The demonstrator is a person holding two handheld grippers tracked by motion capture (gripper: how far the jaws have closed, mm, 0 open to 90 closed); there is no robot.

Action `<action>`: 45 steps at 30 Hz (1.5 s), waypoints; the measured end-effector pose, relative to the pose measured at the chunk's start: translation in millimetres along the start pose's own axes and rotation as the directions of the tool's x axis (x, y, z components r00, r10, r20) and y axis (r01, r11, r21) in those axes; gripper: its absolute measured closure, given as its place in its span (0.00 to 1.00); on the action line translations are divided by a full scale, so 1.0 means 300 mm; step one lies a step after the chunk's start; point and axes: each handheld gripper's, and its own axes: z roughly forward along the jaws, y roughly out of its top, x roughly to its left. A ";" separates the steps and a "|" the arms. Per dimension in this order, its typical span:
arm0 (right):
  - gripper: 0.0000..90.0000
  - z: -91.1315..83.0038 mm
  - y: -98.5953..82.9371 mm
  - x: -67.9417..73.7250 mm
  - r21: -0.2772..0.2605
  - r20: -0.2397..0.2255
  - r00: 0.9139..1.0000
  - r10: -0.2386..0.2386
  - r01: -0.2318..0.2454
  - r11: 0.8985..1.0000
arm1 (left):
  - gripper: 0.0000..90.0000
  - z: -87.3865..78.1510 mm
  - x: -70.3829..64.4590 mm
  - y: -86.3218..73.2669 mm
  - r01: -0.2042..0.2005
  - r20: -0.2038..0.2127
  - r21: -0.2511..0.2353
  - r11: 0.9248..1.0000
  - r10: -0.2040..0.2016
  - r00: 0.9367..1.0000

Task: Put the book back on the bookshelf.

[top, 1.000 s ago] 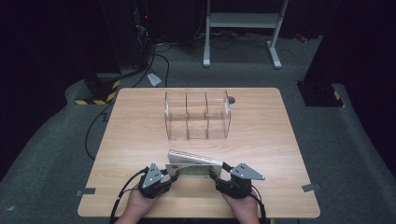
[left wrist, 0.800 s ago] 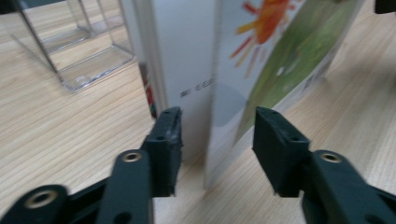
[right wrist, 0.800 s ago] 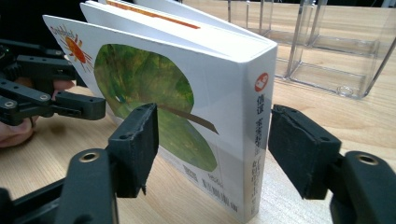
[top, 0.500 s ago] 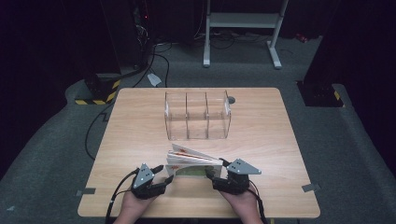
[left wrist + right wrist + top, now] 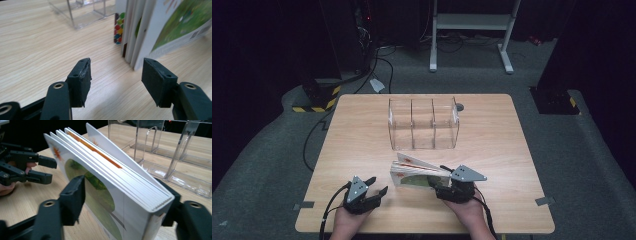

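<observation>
Gripping the spine end of a stack of thin picture books (image 5: 419, 173), the right tool (image 5: 443, 184) is holding them upright on their long edge at the near middle of the tabletop (image 5: 362, 135), its jaws clamped on both outer covers as the right gripper view shows (image 5: 105, 202). The books are fanning apart at their free end, which is pointing left toward the left tool (image 5: 374, 192). That tool is resting near the tabletop's near edge, a little apart from the books, with its jaws spread wide and holding nothing; in the left gripper view (image 5: 115, 77) the books (image 5: 140, 32) are standing just beyond its open jaws. A clear plastic organizer (image 5: 424, 124) with three compartments is sitting farther back, near the centre of the tabletop, beyond the books.
</observation>
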 end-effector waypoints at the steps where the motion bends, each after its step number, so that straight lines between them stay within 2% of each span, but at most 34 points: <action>1: 0.44 0.000 0.000 0.000 -0.003 -0.002 1.000 0.002 -0.002 1.000 | 0.45 0.000 0.001 0.000 0.001 -0.007 0.002 1.000 -0.001 1.000; 11: 0.49 -0.007 -0.003 0.007 -0.011 -0.011 1.000 0.000 0.000 1.000 | 0.45 0.001 0.008 0.005 -0.011 -0.069 0.034 0.999 0.013 0.998; 14: 0.54 -0.011 -0.006 0.013 -0.012 -0.019 1.000 -0.005 0.004 1.000 | 0.45 0.007 0.023 0.003 0.016 -0.096 0.064 0.998 -0.010 0.995; 18: 0.58 -0.015 -0.011 0.025 -0.017 -0.020 1.000 -0.020 0.019 1.000 | 0.45 0.012 0.040 0.003 0.032 -0.120 0.090 0.995 -0.021 0.993; 21: 0.60 -0.016 -0.012 0.031 -0.020 -0.026 0.999 -0.022 0.021 1.000 | 0.42 0.024 0.050 -0.003 0.050 -0.115 0.144 0.988 -0.034 0.993; 24: 0.65 -0.016 -0.014 0.037 -0.024 -0.038 0.999 -0.020 0.019 1.000 | 0.41 0.035 0.043 -0.008 0.026 -0.123 0.178 0.984 -0.004 0.992; 29: 0.78 -0.016 -0.014 0.058 -0.028 -0.059 0.997 -0.050 0.049 0.998 | 0.41 0.036 0.045 -0.002 0.024 -0.125 0.170 0.985 -0.002 0.992; 35: 0.83 -0.021 -0.018 0.095 -0.037 -0.008 0.994 -0.113 0.113 0.993 | 0.41 0.037 0.065 0.009 0.036 -0.134 0.160 0.986 -0.015 0.991; 42: 0.84 -0.050 -0.009 0.110 -0.049 0.022 0.991 -0.133 0.134 0.990 | 0.40 0.042 0.091 0.016 0.049 -0.154 0.158 0.986 -0.024 0.988; 43: 0.84 -0.057 -0.008 0.109 -0.051 0.029 0.991 -0.132 0.133 0.990 | 0.40 0.043 0.098 0.016 0.056 -0.161 0.160 0.985 -0.030 0.986; 45: 0.84 -0.073 -0.005 0.105 -0.060 0.051 0.990 -0.129 0.132 0.989 | 0.40 0.045 0.126 0.014 0.096 -0.177 0.164 0.982 -0.066 0.982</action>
